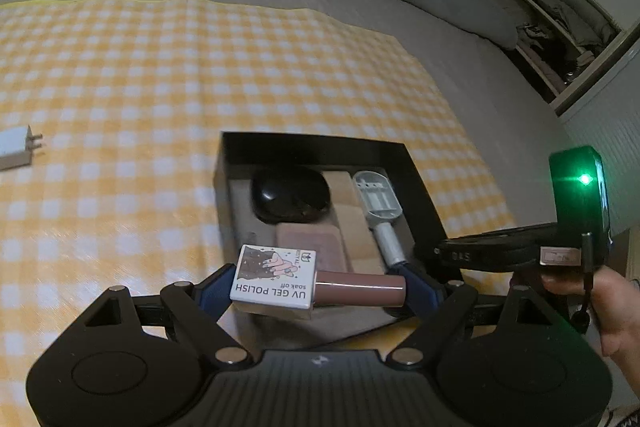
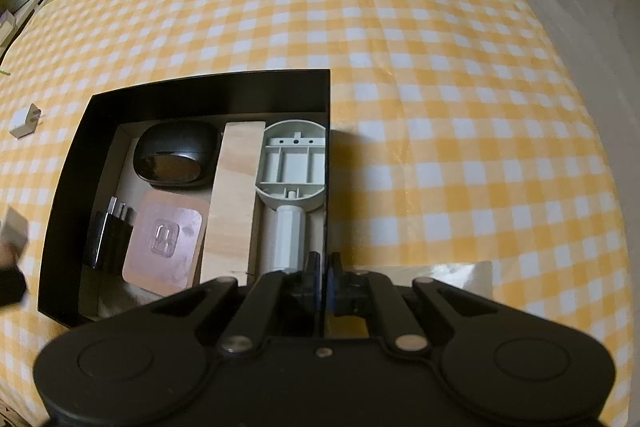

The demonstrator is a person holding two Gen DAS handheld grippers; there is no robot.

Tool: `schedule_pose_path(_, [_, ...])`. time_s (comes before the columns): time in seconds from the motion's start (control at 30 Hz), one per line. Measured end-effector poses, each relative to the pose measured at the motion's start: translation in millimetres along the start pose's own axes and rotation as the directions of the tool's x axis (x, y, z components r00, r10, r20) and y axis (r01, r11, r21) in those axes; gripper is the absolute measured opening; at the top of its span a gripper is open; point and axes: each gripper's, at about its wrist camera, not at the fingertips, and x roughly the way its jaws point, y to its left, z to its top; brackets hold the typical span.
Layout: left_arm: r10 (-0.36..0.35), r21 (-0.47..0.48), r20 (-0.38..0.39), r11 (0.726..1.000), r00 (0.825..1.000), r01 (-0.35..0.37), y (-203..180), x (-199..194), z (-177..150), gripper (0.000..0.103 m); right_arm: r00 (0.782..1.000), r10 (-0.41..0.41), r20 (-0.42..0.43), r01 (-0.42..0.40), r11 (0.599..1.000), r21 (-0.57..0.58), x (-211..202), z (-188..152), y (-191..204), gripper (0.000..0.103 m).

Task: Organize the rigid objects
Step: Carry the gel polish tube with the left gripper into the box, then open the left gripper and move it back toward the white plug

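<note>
My left gripper [image 1: 318,291] is shut lengthwise on a gel polish bottle [image 1: 280,281] with a white label and a brown cap. It holds the bottle just above the near edge of the black box [image 1: 312,141]. Inside the box lie a black oval case [image 2: 174,155], a wooden block [image 2: 234,199], a grey plastic handle piece [image 2: 294,163], a pink square pad [image 2: 166,241] and a black plug [image 2: 108,241]. My right gripper [image 2: 325,275] is shut on the right wall of the black box [image 2: 208,87]. A white charger [image 1: 16,145] lies on the cloth at the left.
The box stands on a yellow checked cloth [image 2: 460,107] spread over a grey bed. A person's hand [image 1: 612,311] holds the right gripper's body, with its green light, at the right edge. Pillows and a white bin lie at the far end, shelves to the right.
</note>
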Motion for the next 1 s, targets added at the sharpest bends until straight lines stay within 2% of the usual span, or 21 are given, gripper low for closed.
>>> schedule_pose_path(0.13, [0.015, -0.006, -0.002, 1.000, 1.000, -0.015, -18.5, 7.8, -6.4, 0.087, 1.000, -0.004, 0.000, 0.004, 1.000, -0.003, 0.0, -1.1, 1.3, 0.004])
schedule_pose_path(0.4, [0.024, -0.099, -0.085, 0.995, 0.996, -0.033, -22.5, 40.2, -6.6, 0.087, 1.000, 0.010, -0.001, -0.010, 1.000, 0.000, -0.3, -0.9, -0.9, 0.004])
schedule_pose_path(0.6, [0.074, -0.113, -0.096, 0.990, 0.993, -0.085, -23.2, 53.1, -3.5, 0.088, 1.000, 0.008, 0.000, -0.008, 1.000, -0.002, 0.2, -0.8, -0.6, 0.004])
schedule_pose_path(0.73, [0.072, -0.110, -0.107, 0.990, 0.992, -0.084, -25.9, 51.5, -3.5, 0.095, 1.000, 0.011, -0.002, -0.011, 1.000, 0.000, 0.6, -0.5, -0.1, 0.004])
schedule_pose_path(1.0, [0.075, -0.081, -0.141, 0.993, 0.987, -0.087, -26.7, 49.5, -9.2, 0.098, 1.000, 0.006, 0.000, -0.006, 1.000, -0.004, 0.6, -0.9, -1.4, 0.004])
